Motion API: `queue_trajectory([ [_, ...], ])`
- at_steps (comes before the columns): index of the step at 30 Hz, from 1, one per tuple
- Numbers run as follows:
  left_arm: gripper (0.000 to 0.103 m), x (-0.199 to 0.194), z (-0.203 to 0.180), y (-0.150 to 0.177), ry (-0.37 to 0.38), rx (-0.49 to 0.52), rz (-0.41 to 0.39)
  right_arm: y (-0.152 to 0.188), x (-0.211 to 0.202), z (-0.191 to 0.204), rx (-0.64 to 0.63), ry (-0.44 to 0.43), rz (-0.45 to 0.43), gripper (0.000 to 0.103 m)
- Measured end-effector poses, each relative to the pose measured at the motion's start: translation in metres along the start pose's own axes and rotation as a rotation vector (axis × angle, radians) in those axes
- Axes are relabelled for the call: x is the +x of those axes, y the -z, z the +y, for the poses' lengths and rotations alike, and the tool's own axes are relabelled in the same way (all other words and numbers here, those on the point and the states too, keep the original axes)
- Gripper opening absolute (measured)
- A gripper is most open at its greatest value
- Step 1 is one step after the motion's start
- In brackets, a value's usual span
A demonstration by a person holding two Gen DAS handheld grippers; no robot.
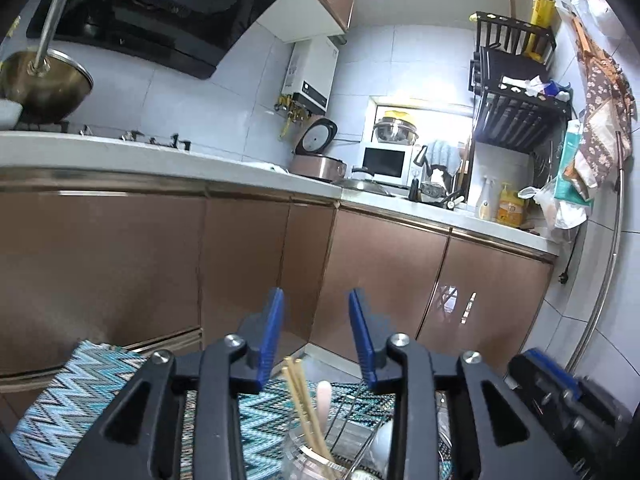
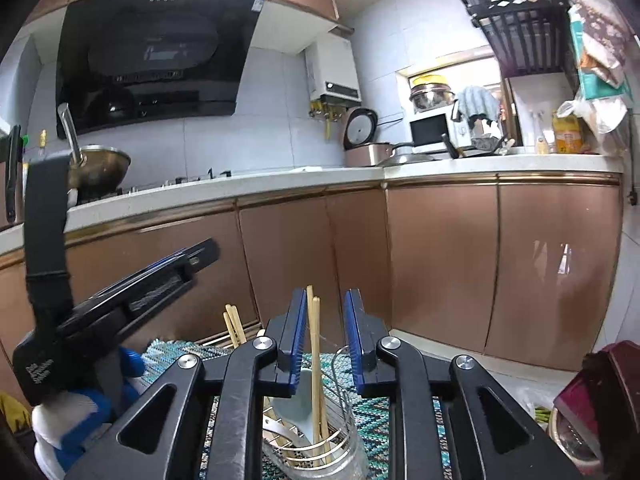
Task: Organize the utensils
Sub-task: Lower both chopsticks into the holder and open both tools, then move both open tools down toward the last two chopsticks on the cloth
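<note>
2 chopsticks [image 2: 314,344] stand upright in the wire holder [image 2: 320,452] on the patterned mat [image 2: 372,416], long axis vertical, between the spread, untouching blue pads of the right gripper [image 2: 324,336], the nearer tool; the left gripper [image 1: 316,336] hovers open above, empty

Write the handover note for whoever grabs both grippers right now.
Left gripper: open, empty, held above the patterned mat.
Right gripper: open, with a pair of chopsticks standing upright between its fingers, not pinched; they rest in the wire utensil holder.
Done: that pair and a pale spoon are in the holder.
Left: a second chopstick pair sticks up further left; which container holds it cannot be told. Check it, then back the right gripper away without tipping the holder.
</note>
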State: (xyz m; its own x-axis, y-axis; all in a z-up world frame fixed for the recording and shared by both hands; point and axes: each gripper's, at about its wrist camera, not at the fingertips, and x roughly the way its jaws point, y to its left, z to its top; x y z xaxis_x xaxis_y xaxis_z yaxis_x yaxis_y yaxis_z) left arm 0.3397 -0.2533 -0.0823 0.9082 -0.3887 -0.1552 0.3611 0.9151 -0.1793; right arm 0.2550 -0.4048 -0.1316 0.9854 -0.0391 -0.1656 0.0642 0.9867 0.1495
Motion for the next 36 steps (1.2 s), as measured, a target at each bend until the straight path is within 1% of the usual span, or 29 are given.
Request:
queue_trajectory([
  [4, 0.040, -0.044, 0.010, -0.021, -0.011, 0.024, -0.013, -0.018, -0.031, 0.006, 0.011, 0.017, -0.039, 0.031],
  [6, 0.046, -0.067, 0.014, -0.033, -0.020, 0.045, -0.023, -0.026, -0.044, 0.011, 0.015, 0.023, -0.053, 0.038],
  [7, 0.047, -0.076, 0.017, -0.037, -0.026, 0.052, -0.026, -0.030, -0.054, 0.015, 0.016, 0.028, -0.064, 0.044],
  [8, 0.049, -0.089, 0.020, -0.042, -0.032, 0.060, -0.032, -0.034, -0.062, 0.018, 0.015, 0.031, -0.071, 0.048],
  [11, 0.052, -0.129, 0.029, -0.057, -0.058, 0.081, -0.044, -0.043, -0.089, 0.032, 0.019, 0.033, -0.082, 0.052],
  [13, 0.053, -0.151, 0.034, -0.063, -0.072, 0.092, -0.045, -0.047, -0.104, 0.039, 0.023, 0.029, -0.092, 0.052],
  [16, 0.055, -0.181, 0.039, -0.067, -0.108, 0.109, -0.042, -0.052, -0.127, 0.052, 0.032, 0.016, -0.098, 0.052],
  [18, 0.055, -0.201, 0.040, -0.068, -0.133, 0.119, -0.028, -0.052, -0.139, 0.060, 0.034, 0.012, -0.098, 0.055],
  [22, 0.056, -0.235, 0.044, -0.065, -0.152, 0.125, -0.015, -0.049, -0.164, 0.079, 0.032, 0.014, -0.091, 0.074],
  [24, 0.056, -0.248, 0.045, -0.063, -0.167, 0.128, -0.016, -0.047, -0.173, 0.087, 0.025, 0.020, -0.086, 0.078],
  [26, 0.057, -0.262, 0.048, -0.061, -0.181, 0.131, -0.014, -0.043, -0.181, 0.093, 0.018, 0.031, -0.086, 0.089],
  [27, 0.057, -0.266, 0.049, -0.060, -0.184, 0.130, -0.013, -0.042, -0.185, 0.097, 0.015, 0.036, -0.086, 0.092],
  [29, 0.057, -0.279, 0.055, -0.059, -0.195, 0.120, -0.012, -0.039, -0.194, 0.105, 0.011, 0.036, -0.087, 0.101],
  [30, 0.058, -0.283, 0.057, -0.059, -0.197, 0.115, -0.011, -0.038, -0.197, 0.107, 0.010, 0.037, -0.089, 0.103],
  [36, 0.059, -0.310, 0.075, -0.056, -0.240, 0.088, -0.018, -0.037, -0.218, 0.125, 0.001, 0.031, -0.101, 0.103],
])
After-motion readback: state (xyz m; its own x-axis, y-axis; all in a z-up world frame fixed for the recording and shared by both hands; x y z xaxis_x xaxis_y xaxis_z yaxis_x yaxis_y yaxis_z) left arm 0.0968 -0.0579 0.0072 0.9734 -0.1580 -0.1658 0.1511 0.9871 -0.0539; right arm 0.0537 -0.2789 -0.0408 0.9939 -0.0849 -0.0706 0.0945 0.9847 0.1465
